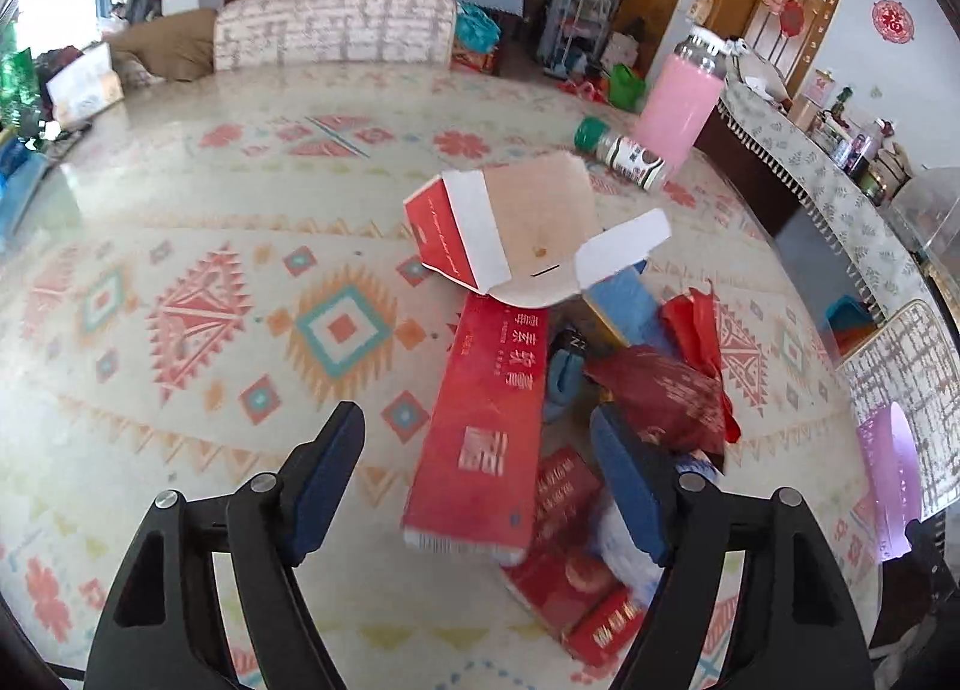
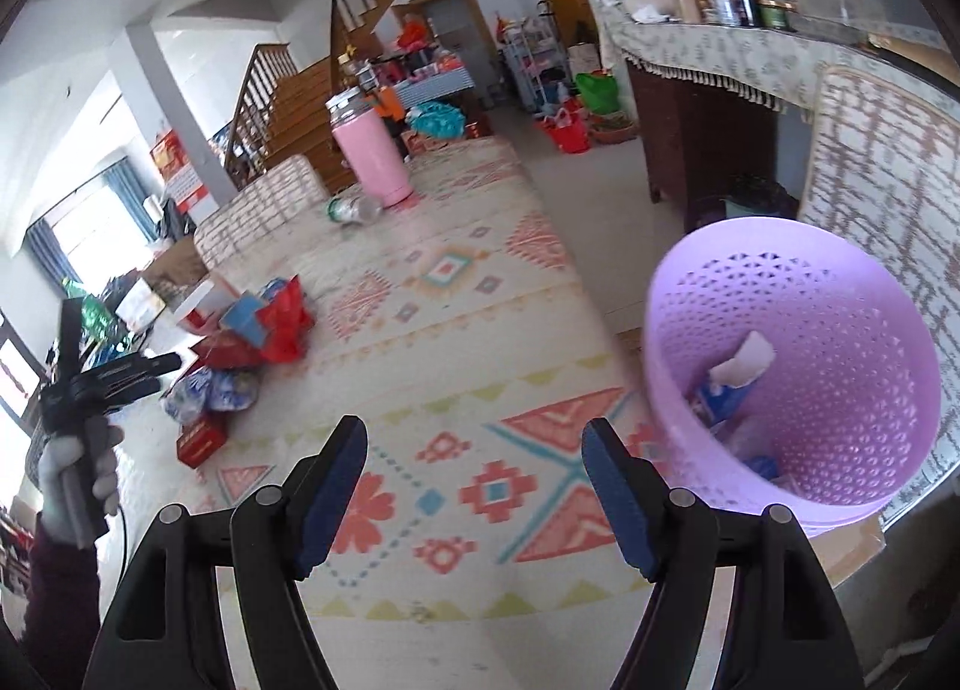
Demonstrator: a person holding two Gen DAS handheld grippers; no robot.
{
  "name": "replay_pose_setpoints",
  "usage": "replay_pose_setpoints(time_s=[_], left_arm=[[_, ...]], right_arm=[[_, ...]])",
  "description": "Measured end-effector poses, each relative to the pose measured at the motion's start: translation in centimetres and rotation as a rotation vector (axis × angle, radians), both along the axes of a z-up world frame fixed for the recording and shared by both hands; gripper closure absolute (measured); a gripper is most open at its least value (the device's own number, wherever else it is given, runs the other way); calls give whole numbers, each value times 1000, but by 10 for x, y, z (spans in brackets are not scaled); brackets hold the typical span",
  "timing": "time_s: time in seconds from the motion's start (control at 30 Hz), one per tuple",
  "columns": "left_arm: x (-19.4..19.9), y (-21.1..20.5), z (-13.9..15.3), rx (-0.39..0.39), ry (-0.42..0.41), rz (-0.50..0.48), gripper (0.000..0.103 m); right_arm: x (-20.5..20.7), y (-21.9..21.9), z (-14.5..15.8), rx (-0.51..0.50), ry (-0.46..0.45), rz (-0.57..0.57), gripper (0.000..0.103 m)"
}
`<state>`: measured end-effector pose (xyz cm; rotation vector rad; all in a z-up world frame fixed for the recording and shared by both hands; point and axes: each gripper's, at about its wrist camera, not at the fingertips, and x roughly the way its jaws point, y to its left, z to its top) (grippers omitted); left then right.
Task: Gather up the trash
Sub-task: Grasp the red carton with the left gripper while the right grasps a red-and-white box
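A pile of trash lies on the patterned tablecloth. In the left wrist view I see a long red carton [image 1: 480,426], an opened red and white box [image 1: 510,234], a blue box [image 1: 624,300], crumpled red wrappers [image 1: 666,396] and small red packs [image 1: 570,570]. My left gripper [image 1: 480,486] is open, its fingers either side of the long carton's near end, just above it. The pile also shows in the right wrist view [image 2: 252,330]. My right gripper [image 2: 474,486] is open and empty over the cloth, left of a purple perforated basket [image 2: 852,390] holding some trash.
A pink thermos [image 1: 678,102] stands at the table's far side, with a green-capped bottle [image 1: 624,153] lying beside it. Chairs with patterned covers [image 1: 336,30] stand around the table. A sideboard with jars [image 2: 720,48] is to the right.
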<state>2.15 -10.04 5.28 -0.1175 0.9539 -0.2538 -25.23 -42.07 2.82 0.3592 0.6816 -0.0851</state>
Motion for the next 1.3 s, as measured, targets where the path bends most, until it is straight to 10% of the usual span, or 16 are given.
replay_pose_setpoints(time_s=[0.13, 0.27, 1.0, 1.3], left_arm=[[14, -1, -11, -14, 25, -8, 28], [19, -5, -23, -34, 78, -56, 64], [-4, 26, -15, -189, 30, -111, 65], [8, 37, -25, -265, 96, -81, 64]], right_arm=[[12, 20, -1, -7, 16, 33, 25], [28, 46, -3, -15, 35, 89, 25], [214, 215, 25, -13, 66, 364, 23], [332, 271, 18, -300, 209, 386, 23]])
